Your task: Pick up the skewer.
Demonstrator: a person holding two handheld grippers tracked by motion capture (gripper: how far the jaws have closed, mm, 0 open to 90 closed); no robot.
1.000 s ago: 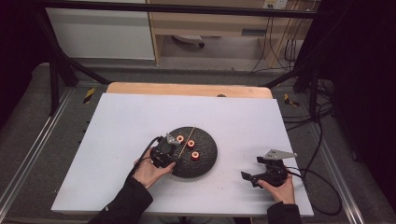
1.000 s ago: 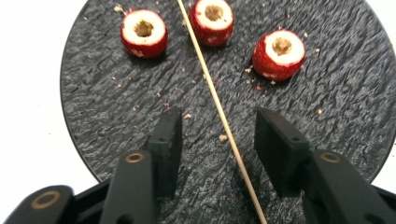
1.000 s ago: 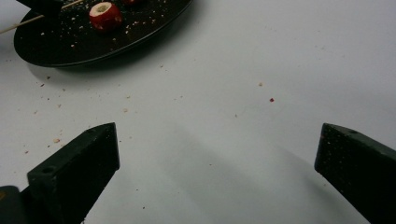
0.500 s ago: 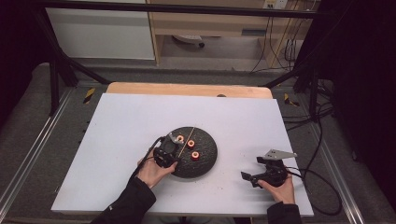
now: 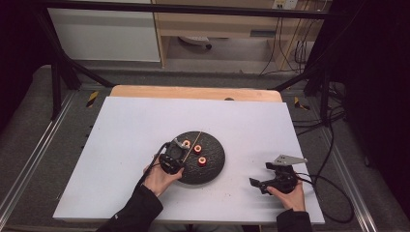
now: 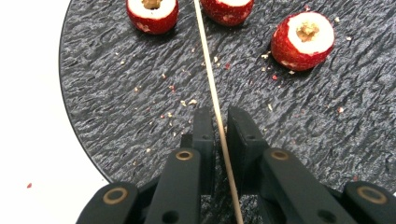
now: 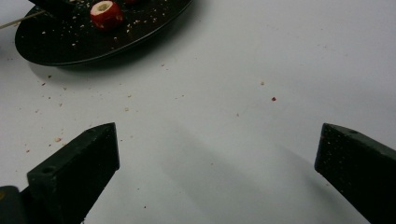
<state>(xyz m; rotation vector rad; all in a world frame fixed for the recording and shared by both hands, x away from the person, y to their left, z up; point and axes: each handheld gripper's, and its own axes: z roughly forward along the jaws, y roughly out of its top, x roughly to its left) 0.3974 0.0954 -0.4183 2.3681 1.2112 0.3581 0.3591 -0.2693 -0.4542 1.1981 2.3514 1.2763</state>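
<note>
A round black plate [image 5: 215, 166] lies mid-table with three red cored fruits [image 5: 197, 148] and a thin wooden skewer [image 5: 194, 140] on it. My left gripper [image 5: 177, 152] rests on the plate's left part. In the left gripper view its jaws [image 6: 219, 116] have just been closing around the skewer [image 6: 210, 70], and a thin gap still shows on each side of it. The fruits [image 6: 303, 39] lie ahead on the plate [image 6: 116, 93]. My right gripper [image 5: 260, 176] sits open on the bare table at the right, with nothing between its jaws [image 7: 217, 149].
The white table top [image 5: 135, 125] has crumbs scattered round the plate [image 7: 70, 51]. A cable [image 5: 329, 193] trails from the right gripper off the right edge. Dark frame bars and shelving stand behind the table.
The left gripper's jaws have drawn closer together over the skewer. Both hands have stayed where they were.
</note>
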